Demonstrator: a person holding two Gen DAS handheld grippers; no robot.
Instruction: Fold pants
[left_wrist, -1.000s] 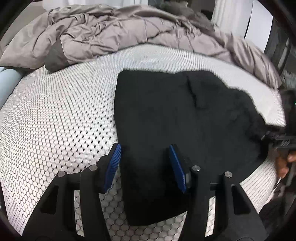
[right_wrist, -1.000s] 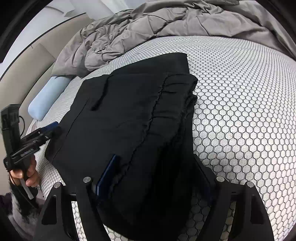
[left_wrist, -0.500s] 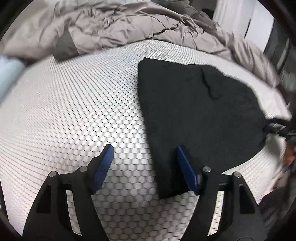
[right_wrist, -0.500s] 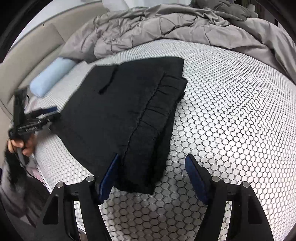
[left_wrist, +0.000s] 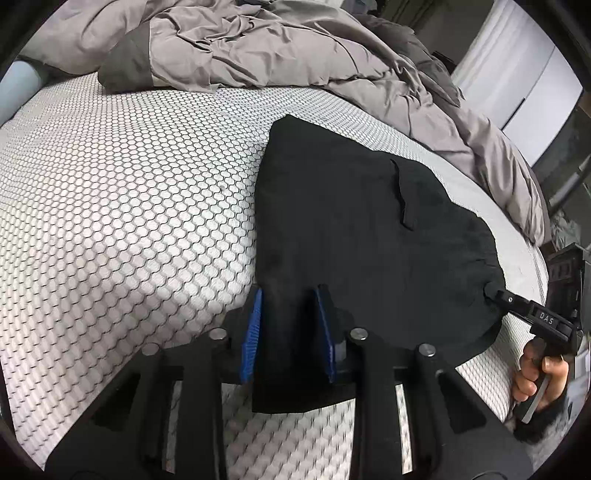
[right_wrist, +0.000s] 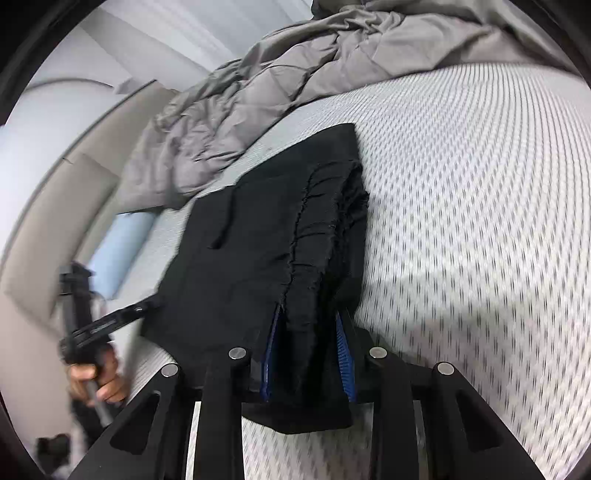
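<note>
Left to right: a pale blue bolster (left_wrist: 20, 79) lies at the far left edge of the bed (left_wrist: 110, 221), whose sheet carries a honeycomb print; a grey duvet (left_wrist: 258, 48) is bunched along the far side. The black pants (left_wrist: 351, 221), already folded into a flat stack, lie on the near right part of the bed, well apart from the duvet.

The left gripper (left_wrist: 288, 332) sits at the stack's near left corner. Its 2 blue-padded jaws are closing with the corner of cloth between them, and the pads appear to press on it. The right gripper (right_wrist: 308, 350) straddles the gathered waistband edge at the stack's near right corner; its jaws are also closing, the bunched cloth filling the gap and pressed from both sides. In the left wrist view, the right gripper's tip meets the pants' right edge, and a hand (left_wrist: 535, 373) grips its handle.

Key relation: the stack's long axis runs away from both grippers toward the duvet. Each gripper holds 1 near corner, neither nearer than the other, so the next fold would likely carry the near edge forward over the far edge.
</note>
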